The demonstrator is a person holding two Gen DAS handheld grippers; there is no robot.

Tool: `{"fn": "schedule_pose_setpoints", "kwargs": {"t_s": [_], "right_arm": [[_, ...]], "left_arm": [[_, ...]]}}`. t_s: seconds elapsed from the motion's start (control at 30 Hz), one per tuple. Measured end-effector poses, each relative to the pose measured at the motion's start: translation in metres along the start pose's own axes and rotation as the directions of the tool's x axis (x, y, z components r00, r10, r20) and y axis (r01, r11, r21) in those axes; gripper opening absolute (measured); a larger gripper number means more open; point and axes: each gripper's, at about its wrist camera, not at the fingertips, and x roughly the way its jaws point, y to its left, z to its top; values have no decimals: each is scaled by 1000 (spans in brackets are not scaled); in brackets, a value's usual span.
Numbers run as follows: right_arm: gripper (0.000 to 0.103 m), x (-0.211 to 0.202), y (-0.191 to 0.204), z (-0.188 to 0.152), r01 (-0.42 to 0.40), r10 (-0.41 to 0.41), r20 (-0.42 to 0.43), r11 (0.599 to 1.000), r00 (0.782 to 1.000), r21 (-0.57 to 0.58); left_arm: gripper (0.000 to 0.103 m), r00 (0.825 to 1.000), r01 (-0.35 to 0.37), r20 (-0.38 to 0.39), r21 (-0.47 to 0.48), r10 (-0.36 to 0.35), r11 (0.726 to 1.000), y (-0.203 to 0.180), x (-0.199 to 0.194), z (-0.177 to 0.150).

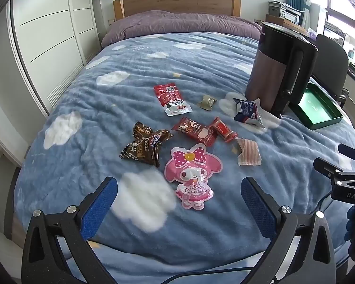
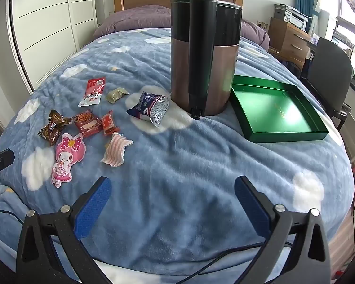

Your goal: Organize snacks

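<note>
Several snack packets lie scattered on a blue cloud-print blanket point(image 1: 201, 61). Among them are a pink cartoon-character pouch point(image 1: 193, 175) point(image 2: 67, 158), a brown cereal packet point(image 1: 144, 146) point(image 2: 53, 127), a red-and-white packet point(image 1: 171, 99) point(image 2: 92, 92), two red packets point(image 1: 195, 131) point(image 2: 87, 123), a striped pink packet point(image 1: 248, 152) point(image 2: 116, 151), a small olive packet point(image 1: 207, 101) point(image 2: 116, 94) and a blue-white packet point(image 1: 247, 112) point(image 2: 151, 110). An empty green tray point(image 2: 279, 111) point(image 1: 319, 108) sits at the right. My left gripper point(image 1: 178, 189) is open above the pink pouch. My right gripper point(image 2: 172, 187) is open over bare blanket.
A tall brown and black kettle point(image 2: 203, 54) point(image 1: 279, 68) stands on the bed between the snacks and the green tray. A wooden headboard point(image 1: 177, 4) and purple pillows lie beyond. White wardrobes stand at left; a dark chair point(image 2: 329, 71) and desk clutter at right.
</note>
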Motion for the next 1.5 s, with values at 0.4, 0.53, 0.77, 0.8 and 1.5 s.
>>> {"fn": "schedule_pose_setpoints", "kwargs": {"t_s": [0.4, 0.53, 0.77, 0.8, 1.5], "right_arm": [[103, 0, 1, -1, -2, 2, 1, 1000, 1000, 1], [103, 0, -1, -1, -4, 4, -1, 1000, 1000, 3], [103, -1, -1, -2, -4, 4, 0, 1000, 1000, 3], [103, -1, -1, -2, -4, 4, 0, 1000, 1000, 4], [103, -2, -1, -2, -4, 4, 0, 1000, 1000, 4]], "left_arm": [[102, 1000, -5, 0, 0, 5, 1000, 1, -1, 0], [102, 1000, -1, -2, 1, 1, 1000, 0, 0, 0], [102, 1000, -2, -3, -1, 2, 1000, 1, -1, 0], [102, 1000, -3, -2, 0, 3, 1000, 1, -1, 0], [102, 1000, -10, -2, 8, 10, 1000, -3, 1, -8]]}}
